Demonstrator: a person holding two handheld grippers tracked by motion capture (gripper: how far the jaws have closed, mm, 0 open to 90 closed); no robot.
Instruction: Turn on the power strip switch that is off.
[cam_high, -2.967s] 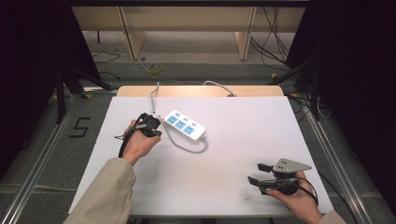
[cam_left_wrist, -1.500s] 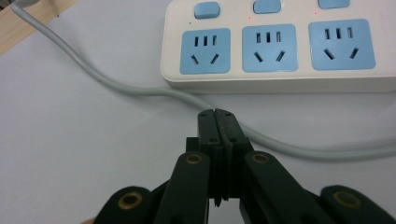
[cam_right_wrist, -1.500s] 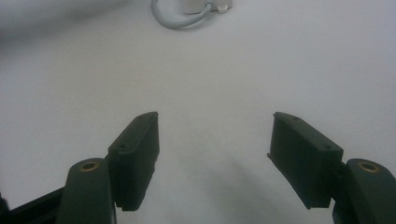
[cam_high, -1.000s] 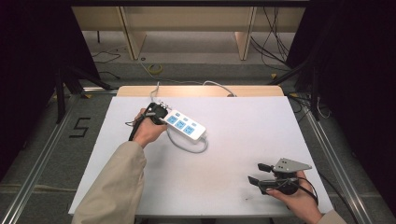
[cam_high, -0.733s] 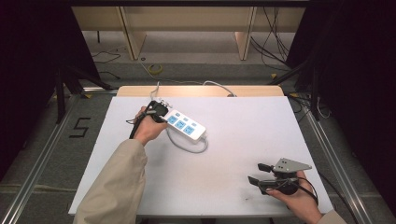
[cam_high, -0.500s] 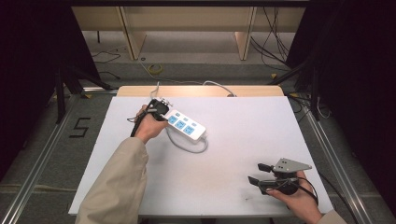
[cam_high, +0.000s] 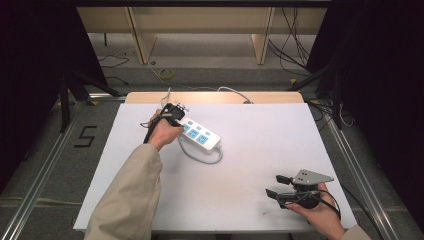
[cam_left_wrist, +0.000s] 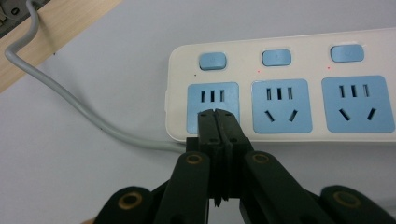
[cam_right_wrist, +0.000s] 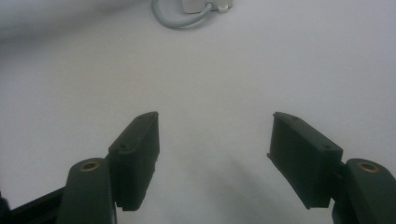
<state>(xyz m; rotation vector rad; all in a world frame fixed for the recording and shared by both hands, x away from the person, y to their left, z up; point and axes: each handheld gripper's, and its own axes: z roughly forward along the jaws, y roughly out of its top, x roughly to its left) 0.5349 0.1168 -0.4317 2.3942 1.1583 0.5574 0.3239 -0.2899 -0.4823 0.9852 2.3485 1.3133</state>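
Held in the person's left hand, the left gripper (cam_left_wrist: 217, 114) is seen with its 2 black jaws pressed together, nothing between them, and their tips set over the lower part of the first blue socket (cam_left_wrist: 212, 106) of the power strip (cam_left_wrist: 285, 88) — contact with the socket face cannot be judged. The strip, cream with 3 blue sockets and 3 blue switches (cam_left_wrist: 212, 60) in a row above them, is found lying flat on the white table (cam_high: 250, 150), in its rear left part, angled so that its near end points toward the middle. In the high view the left gripper (cam_high: 172, 111) is placed at the strip's far end (cam_high: 200, 135), with the beige sleeve (cam_high: 132, 195) stretched up from the bottom edge. A grey cable (cam_left_wrist: 60, 93) is led from the strip's end toward the wooden back edge (cam_high: 215, 97); another loop of cable (cam_high: 200, 156) is curled just beside the strip's near side. Well apart, at the front right of the table, the right gripper (cam_high: 274, 186) is held low — its jaws are spread wide over bare white surface, as the right gripper (cam_right_wrist: 212, 158) view confirms.
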